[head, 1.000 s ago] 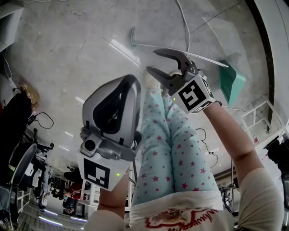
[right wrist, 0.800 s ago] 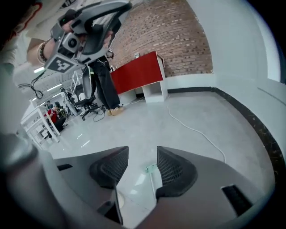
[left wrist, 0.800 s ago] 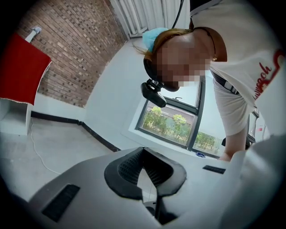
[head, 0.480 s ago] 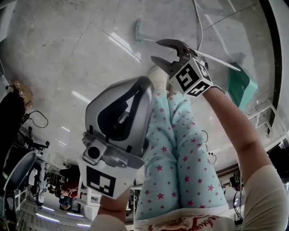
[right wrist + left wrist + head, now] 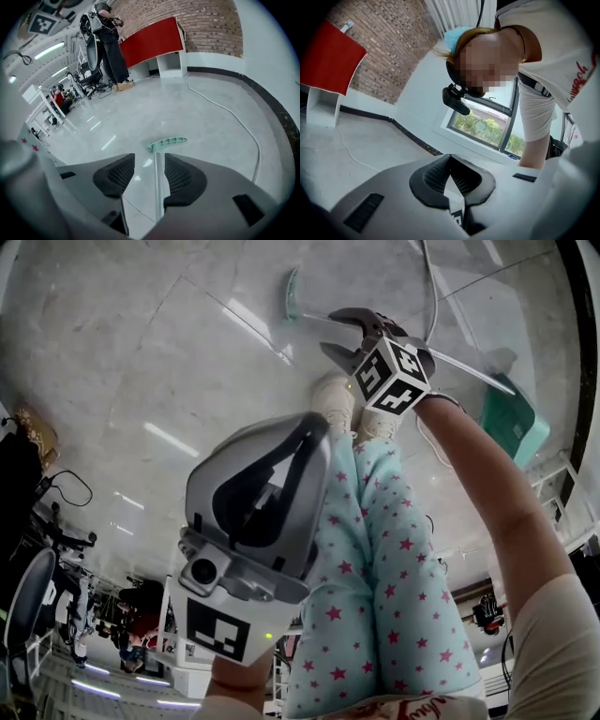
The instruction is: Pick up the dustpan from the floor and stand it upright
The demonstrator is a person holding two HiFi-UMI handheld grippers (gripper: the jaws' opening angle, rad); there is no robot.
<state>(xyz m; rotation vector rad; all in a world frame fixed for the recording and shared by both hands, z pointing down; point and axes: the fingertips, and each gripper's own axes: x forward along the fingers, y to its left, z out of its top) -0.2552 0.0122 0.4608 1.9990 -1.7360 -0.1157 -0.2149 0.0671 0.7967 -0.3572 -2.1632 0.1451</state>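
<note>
The dustpan lies flat on the floor in the head view: a teal pan [image 5: 514,423] at the right, a thin metal pole [image 5: 469,371] and a teal grip [image 5: 292,294] at its far end. My right gripper [image 5: 328,332] hovers open over the pole near the grip end. In the right gripper view the pole [image 5: 158,187] runs through the gap between the jaws, close to the right one, with the grip [image 5: 167,142] beyond; contact cannot be told. My left gripper [image 5: 309,432] is held up near the head camera, shut and empty, and its jaws [image 5: 450,159] point back at the person.
The person's star-patterned legs and pale shoes [image 5: 333,399] stand just short of the pole. A white cable [image 5: 234,115] snakes over the floor beside a black strip [image 5: 577,352] at the wall. A red-topped cabinet [image 5: 154,42] and a standing person [image 5: 110,42] are farther off.
My right gripper has dropped closer to the dustpan's pole, staying open. The left gripper remains raised and shut; the head view has tilted slightly.
</note>
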